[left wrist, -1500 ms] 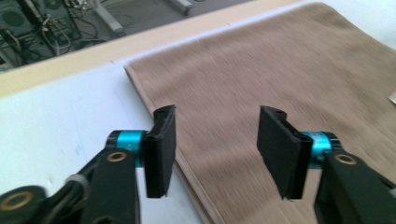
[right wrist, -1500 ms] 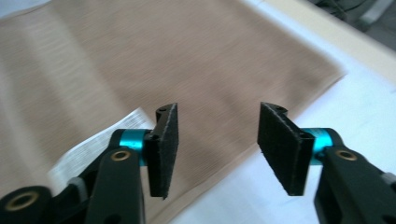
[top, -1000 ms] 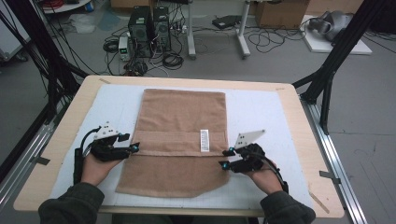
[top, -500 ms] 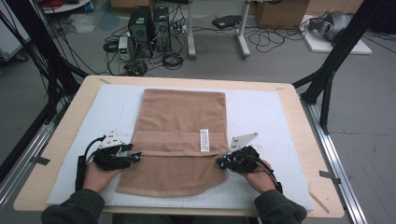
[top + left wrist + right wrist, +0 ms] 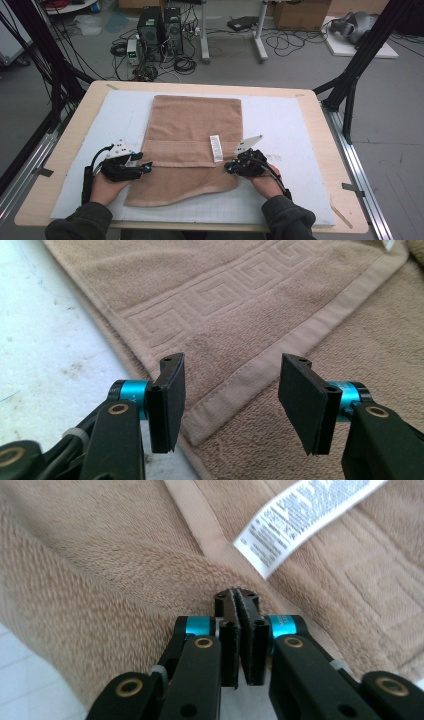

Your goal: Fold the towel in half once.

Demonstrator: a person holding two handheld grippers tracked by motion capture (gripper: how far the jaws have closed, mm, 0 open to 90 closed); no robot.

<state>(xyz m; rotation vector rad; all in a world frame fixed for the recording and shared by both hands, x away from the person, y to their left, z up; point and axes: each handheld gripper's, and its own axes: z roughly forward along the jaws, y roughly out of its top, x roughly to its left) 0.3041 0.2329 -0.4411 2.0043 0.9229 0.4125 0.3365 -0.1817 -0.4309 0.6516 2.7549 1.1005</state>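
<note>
Currently: right gripper (image 5: pixel 242 611) pinching towel (image 5: pixel 192 125) hem, left gripper (image 5: pixel 230 397) half-open astride its corner; I should clamp left before lifting evenly.

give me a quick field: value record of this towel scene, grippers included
work in hand: folding a brown towel on a white mat
towel state: lies flat, near part folded over, hem band running across the middle
care label: white label on the towel near its right edge
left gripper: fingers apart, just above the hem corner at the towel's left edge, nothing pinched
right gripper: fingers closed at the towel's right edge beside the label; whether cloth is pinched is hard to tell
table: wooden top under the mat
</note>
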